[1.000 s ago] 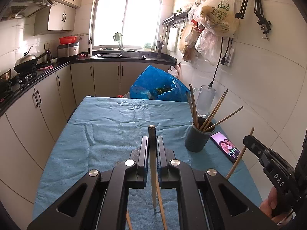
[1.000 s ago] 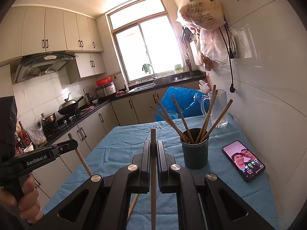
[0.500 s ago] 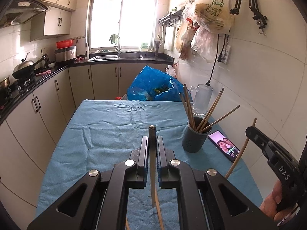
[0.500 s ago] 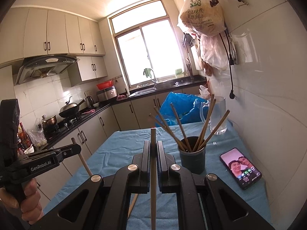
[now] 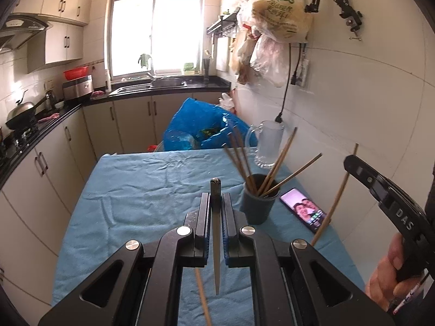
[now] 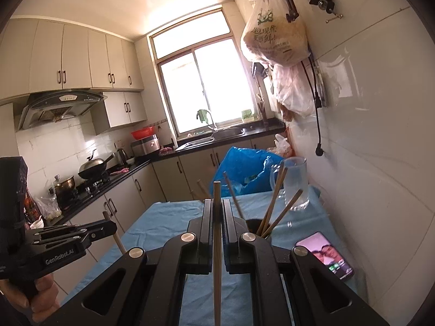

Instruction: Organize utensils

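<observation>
My left gripper (image 5: 216, 203) is shut on a chopstick (image 5: 216, 244) with a dark top end, held upright above the blue cloth. My right gripper (image 6: 216, 209) is shut on a wooden chopstick (image 6: 217, 244), also upright. A dark holder cup (image 5: 257, 206) with several chopsticks stands just right of the left gripper; it shows behind the right gripper's fingers too (image 6: 255, 224). The right gripper appears in the left wrist view (image 5: 380, 193) with its chopstick (image 5: 335, 195). The left gripper appears in the right wrist view (image 6: 81, 232). One more chopstick (image 5: 202, 298) lies on the cloth below.
A phone (image 5: 303, 209) with a lit screen lies right of the cup. A glass mug (image 5: 267, 144) and a blue plastic bag (image 5: 206, 127) stand at the table's far end. The tiled wall (image 5: 353, 108) runs along the right. Cabinets (image 5: 40, 176) line the left.
Both grippers have risen and pulled back a little, each still holding its chopstick. The cup and phone now sit lower and nearer the fingers in the right wrist view.
</observation>
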Demonstrator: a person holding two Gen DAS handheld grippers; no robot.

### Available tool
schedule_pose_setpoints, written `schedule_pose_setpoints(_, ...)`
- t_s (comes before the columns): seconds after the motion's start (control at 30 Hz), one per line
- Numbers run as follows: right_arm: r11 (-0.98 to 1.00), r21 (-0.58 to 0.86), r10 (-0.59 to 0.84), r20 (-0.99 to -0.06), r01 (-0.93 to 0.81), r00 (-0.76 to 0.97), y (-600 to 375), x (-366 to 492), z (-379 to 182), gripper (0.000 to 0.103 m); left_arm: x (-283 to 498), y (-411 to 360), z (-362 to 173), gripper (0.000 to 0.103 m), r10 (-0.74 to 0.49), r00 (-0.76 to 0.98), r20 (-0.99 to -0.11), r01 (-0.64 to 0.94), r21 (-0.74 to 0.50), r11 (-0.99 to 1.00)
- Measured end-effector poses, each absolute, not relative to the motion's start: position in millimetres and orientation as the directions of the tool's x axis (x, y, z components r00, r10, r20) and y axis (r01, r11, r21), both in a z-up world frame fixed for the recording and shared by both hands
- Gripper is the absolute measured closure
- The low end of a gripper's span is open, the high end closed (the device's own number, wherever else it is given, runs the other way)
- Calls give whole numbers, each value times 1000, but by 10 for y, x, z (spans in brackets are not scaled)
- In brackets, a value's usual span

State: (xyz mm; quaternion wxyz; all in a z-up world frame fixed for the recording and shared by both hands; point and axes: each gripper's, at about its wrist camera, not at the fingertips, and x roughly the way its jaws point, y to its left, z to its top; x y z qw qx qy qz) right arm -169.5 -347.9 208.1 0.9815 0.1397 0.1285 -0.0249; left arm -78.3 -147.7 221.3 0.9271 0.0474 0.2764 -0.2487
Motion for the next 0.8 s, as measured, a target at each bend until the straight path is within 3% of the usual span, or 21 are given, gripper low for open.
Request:
schedule_pose_setpoints(0.5,942,296,-109,-181,160,977,-4011,-1209,2693,97,-300,-2149,2885,96,-521,723,-453,545,-90,834)
schedule_pose_setpoints(0.8,950,208,-211,-126,234,969,-4020,-716,2803,97,178,-2519,3024,96,-542,734,-410,536,-140,832)
